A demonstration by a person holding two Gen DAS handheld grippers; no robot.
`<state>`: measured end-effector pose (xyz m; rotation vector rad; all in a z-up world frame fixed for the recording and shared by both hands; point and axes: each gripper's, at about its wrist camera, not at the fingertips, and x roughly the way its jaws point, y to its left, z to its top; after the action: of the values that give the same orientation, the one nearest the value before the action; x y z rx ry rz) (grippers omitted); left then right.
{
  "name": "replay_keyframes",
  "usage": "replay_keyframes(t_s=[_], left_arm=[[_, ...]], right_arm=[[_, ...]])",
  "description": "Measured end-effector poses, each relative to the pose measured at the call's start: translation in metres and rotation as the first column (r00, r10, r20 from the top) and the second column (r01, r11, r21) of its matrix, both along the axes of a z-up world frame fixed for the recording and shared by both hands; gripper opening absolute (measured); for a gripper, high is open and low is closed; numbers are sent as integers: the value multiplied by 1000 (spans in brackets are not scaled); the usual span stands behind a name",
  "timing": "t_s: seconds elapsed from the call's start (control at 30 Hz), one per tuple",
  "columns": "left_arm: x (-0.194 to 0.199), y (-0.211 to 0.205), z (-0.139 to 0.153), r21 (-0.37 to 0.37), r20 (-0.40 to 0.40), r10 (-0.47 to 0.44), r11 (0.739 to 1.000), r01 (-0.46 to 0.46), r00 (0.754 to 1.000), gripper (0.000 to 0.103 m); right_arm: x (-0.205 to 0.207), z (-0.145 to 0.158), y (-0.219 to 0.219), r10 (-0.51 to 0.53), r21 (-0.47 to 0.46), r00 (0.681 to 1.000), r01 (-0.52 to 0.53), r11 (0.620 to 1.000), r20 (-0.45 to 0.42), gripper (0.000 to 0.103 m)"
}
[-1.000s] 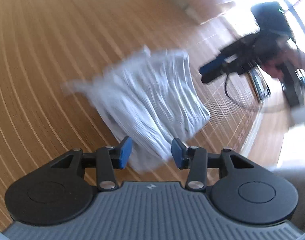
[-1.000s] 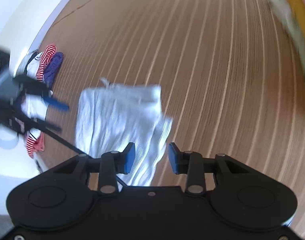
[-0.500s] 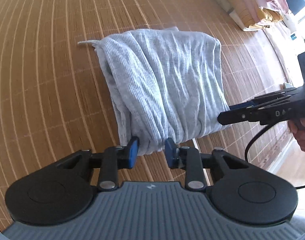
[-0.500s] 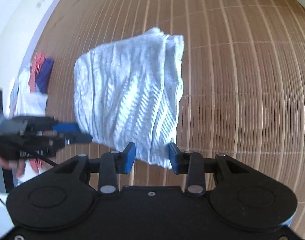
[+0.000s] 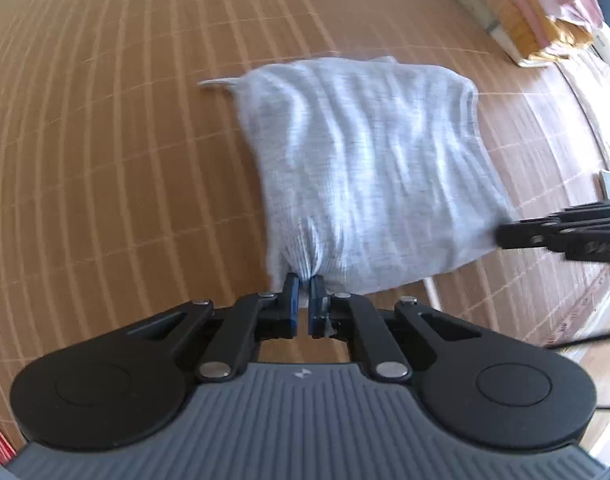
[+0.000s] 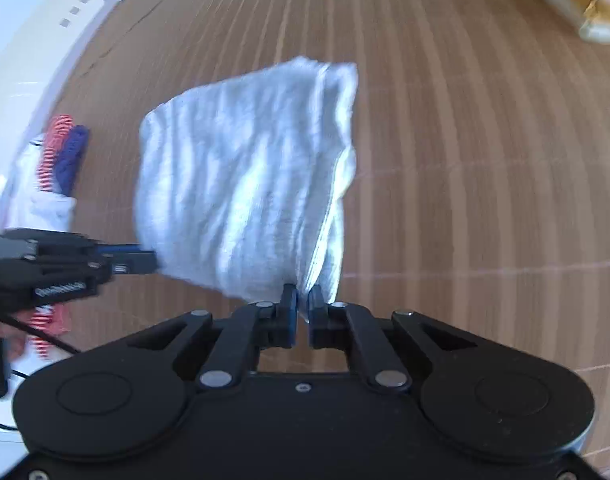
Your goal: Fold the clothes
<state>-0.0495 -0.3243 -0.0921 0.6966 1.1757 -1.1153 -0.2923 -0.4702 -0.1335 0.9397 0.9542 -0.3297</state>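
Pinching the folded grey garment point(image 5: 369, 168) on the bamboo mat point(image 5: 105, 140): left claw point(image 5: 304, 300) and right claw point(image 6: 303, 304), both just clamped onto its near edge.

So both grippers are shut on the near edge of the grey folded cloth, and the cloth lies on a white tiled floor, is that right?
Not quite: the floor is brown wooden boards, not white tiles, as the left wrist view shows. The left gripper and right gripper are both shut on the near edge of the grey folded cloth.
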Motion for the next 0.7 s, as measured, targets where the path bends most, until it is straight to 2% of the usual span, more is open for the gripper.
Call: replay_keyframes(t_s=[0.1, 0.17, 0.27, 0.3, 0.4, 0.47, 0.53, 0.6, 0.63, 0.7], left_arm=[[14, 12, -4, 36, 80, -22, 999, 19, 997, 3], [25, 20, -5, 21, 40, -14, 1000, 13, 999, 3], [25, 26, 2, -4, 28, -64, 998, 64, 998, 3], [22, 27, 6, -27, -4, -69, 997, 69, 998, 3], [13, 28, 20, -98, -96, -56, 994, 46, 994, 4], [1, 23, 28, -150, -144, -42, 989, 20, 989, 4], [-12, 17, 38, -209, -166, -43, 978, 8, 985, 11], [-25, 5, 37, -237, -166, -54, 971, 14, 985, 19], [-32, -2, 35, -242, -161, -64, 970, 24, 985, 21], [-41, -18, 22, -235, -101, -93, 970, 67, 991, 21]], right_arm=[[-12, 0, -6, -31, -35, 999, 30, 999, -30, 6], [-12, -2, -6, -20, -74, 998, 16, 997, -56, 6], [-13, -5, -9, -37, -29, 999, 36, 999, -27, 6], [-14, -4, -8, -28, -31, 999, 28, 999, -27, 8], [-8, 3, -2, -42, -36, 999, 41, 999, -21, 21], [-8, 15, 1, -69, -81, 998, 67, 994, -16, 21], [-7, 27, 0, -89, -141, 996, 88, 986, 2, 27], [0, 36, 2, -87, -169, 995, 95, 981, 52, 34], [7, 38, 2, -75, -175, 994, 88, 981, 77, 34], [25, 37, 2, -27, -192, 994, 47, 980, 107, 34]])
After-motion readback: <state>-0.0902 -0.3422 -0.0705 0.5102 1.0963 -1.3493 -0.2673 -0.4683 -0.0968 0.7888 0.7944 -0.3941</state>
